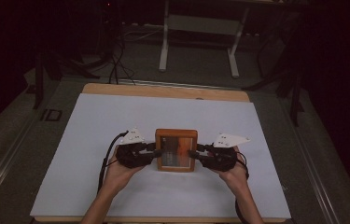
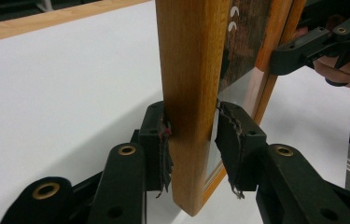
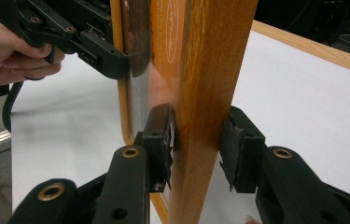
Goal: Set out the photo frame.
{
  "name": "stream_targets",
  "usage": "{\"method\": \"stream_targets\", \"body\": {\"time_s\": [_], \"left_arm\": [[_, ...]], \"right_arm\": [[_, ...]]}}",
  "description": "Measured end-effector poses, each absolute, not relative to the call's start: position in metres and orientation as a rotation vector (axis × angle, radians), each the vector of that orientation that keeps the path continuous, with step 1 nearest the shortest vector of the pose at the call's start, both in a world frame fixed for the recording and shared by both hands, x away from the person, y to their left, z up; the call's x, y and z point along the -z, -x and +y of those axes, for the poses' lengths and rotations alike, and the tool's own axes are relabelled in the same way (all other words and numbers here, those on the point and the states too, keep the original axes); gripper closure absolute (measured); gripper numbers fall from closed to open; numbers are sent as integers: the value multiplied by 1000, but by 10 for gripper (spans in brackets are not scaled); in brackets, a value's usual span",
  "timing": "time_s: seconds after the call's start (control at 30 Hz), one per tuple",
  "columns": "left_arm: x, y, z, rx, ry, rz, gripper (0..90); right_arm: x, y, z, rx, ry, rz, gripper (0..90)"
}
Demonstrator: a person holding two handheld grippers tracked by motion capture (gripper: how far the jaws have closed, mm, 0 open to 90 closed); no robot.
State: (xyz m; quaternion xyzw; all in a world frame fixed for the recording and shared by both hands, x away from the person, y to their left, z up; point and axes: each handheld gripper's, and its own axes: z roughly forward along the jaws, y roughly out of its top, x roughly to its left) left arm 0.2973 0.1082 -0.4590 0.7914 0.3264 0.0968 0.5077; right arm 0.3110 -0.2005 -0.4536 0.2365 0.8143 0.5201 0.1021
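- Hands are reaching in from the near edge in the high view, the left gripper [image 1: 156, 150] and right gripper [image 1: 196, 151] meeting the side rails of a wooden picture frame [image 1: 176, 135] at the middle of the white table [image 1: 93, 140].
- Left gripper view: its pads [image 2: 163, 140] are pressing the frame's rail [image 2: 191, 93], gripping it.
- Right gripper view: its jaws are straddling the opposite rail [image 3: 210, 93]; one pad [image 3: 161, 135] is touching, the other is sitting just off the wood.
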Motion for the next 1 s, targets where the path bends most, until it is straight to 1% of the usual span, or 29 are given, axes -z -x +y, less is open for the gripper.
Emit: {"method": "stream_targets", "body": {"time_s": [0.43,0.73,1.0], "left_arm": [[457,-299,121,-242,-1880,825,646],[463,-299,125,-227,-1863,848,647],[470,-297,138,-236,-1872,878,648]], "right_arm": [[456,-314,-186,-1550,-722,2403,654],[460,-318,-185,-1592,-751,2399,656],[466,-323,-171,-1586,-743,2433,654]]}}
